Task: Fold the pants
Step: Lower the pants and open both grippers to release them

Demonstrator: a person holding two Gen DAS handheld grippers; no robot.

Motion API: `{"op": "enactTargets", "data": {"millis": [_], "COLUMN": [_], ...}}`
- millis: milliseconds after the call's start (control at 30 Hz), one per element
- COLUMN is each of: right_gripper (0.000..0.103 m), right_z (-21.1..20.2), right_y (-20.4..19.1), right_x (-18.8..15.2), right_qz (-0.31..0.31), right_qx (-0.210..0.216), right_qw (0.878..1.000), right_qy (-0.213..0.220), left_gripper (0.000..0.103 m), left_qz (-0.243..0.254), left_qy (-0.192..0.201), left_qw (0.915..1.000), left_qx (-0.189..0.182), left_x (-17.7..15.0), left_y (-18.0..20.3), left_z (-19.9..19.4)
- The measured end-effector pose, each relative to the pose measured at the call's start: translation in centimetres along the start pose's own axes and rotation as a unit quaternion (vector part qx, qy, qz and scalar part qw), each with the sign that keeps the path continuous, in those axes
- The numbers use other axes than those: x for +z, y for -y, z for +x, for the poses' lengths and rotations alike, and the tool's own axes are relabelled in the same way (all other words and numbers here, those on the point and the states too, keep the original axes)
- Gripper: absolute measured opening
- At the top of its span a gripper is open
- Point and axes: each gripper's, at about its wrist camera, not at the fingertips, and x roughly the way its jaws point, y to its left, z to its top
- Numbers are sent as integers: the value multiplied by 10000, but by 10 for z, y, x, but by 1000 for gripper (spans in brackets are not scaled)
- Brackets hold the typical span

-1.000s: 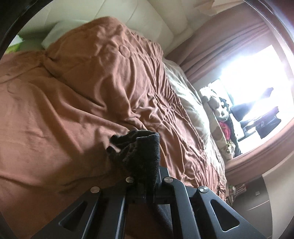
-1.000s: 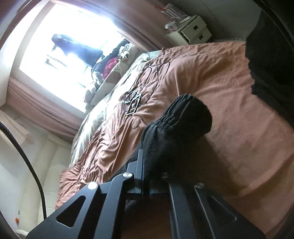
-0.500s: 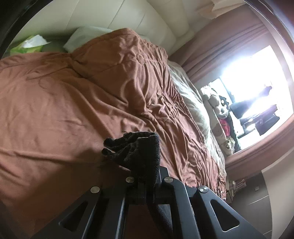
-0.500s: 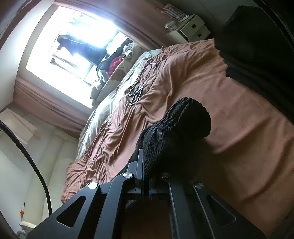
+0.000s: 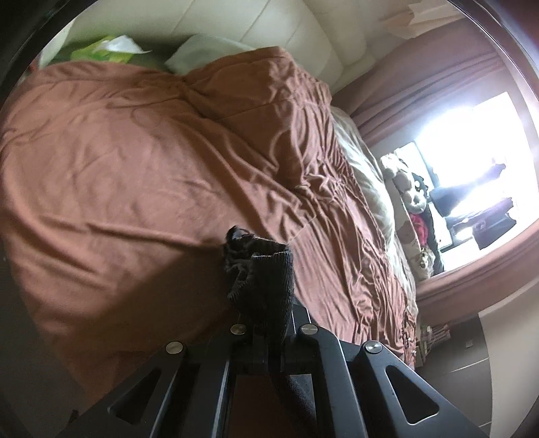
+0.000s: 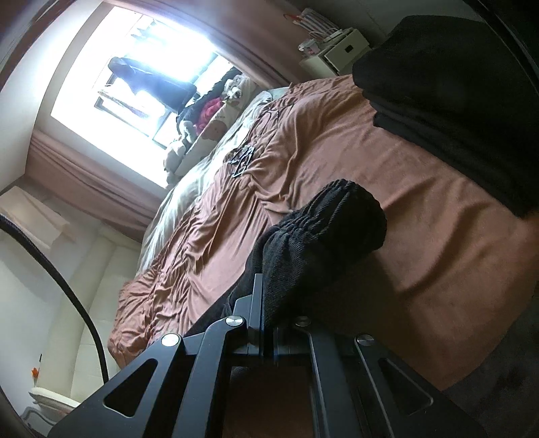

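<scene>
The pants are black ribbed cloth. In the left wrist view my left gripper (image 5: 267, 332) is shut on a bunched edge of the pants (image 5: 261, 276), held above the brown bedspread (image 5: 134, 161). In the right wrist view my right gripper (image 6: 269, 332) is shut on the gathered elastic waistband of the pants (image 6: 323, 229), also above the bedspread (image 6: 337, 151). A larger dark fold of black cloth (image 6: 454, 101) fills the upper right of that view; I cannot tell if it is the same pants.
A cream padded headboard (image 5: 269, 30), a pale pillow (image 5: 202, 54) and a green item (image 5: 104, 50) lie at the bed's head. Stuffed toys (image 5: 411, 202) line the bright window (image 6: 151, 77) side. A white drawer unit (image 6: 340, 50) stands beyond the bed.
Both grippers have swung with the cloth still pinched. The left view now shows more of the bed's head. In the right view the dark fold at upper right has grown larger.
</scene>
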Motion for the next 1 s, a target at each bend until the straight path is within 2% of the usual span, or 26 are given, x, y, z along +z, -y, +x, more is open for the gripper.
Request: {"op": "enactTargets", "data": {"millis": [200,333,433,467,500,533,567,600,700,767,833,1000], "right_gripper": [0,2,7,14,27,34,51,61,61,61,61,60], "right_z": [-9,10,25,26,26,23,20,16,5,-4,-12,-13], "right_y": [6,22,27,26,25,21,17,11,-2,-15,-29,-64], "right_x": [-12,-25,-37,-41,-42,-44,-45,-46,-50,-61,-70,-99], "right_qz": [-20,-43,-271,-361,-423,-488,-554,-659,-990,-1170,-1379,-1922], "right_qx": [-182,-911,-1537,-1683,-1719,-1720,-1716,-1735,-1941,-2075,-2098,-1850], "right_qw": [9998,9949,9843,9812,9802,9799,9799,9794,9739,9702,9674,9632], "right_qy": [-15,-441,-820,-871,-890,-882,-849,-796,-636,-433,-336,-339], "left_gripper": [4,4,4,5,7,9,14,20,34,39,40,40], "left_qz": [-95,-219,-244,-280,-329,-375,-433,-457,-500,-563,-575,-487], "left_qy": [-67,-416,-556,-547,-550,-563,-586,-600,-628,-635,-612,-538], "left_qw": [9999,9976,9959,9957,9958,9957,9956,9954,9953,9957,9960,9973], "left_qx": [111,513,677,691,659,629,598,592,533,382,291,120], "left_x": [-11,-25,-35,-36,-37,-38,-40,-42,-47,-53,-57,-61], "left_y": [-27,-51,-64,-68,-73,-77,-82,-85,-92,-98,-99,-102], "left_z": [0,20,30,30,30,30,30,30,32,33,32,32]}}
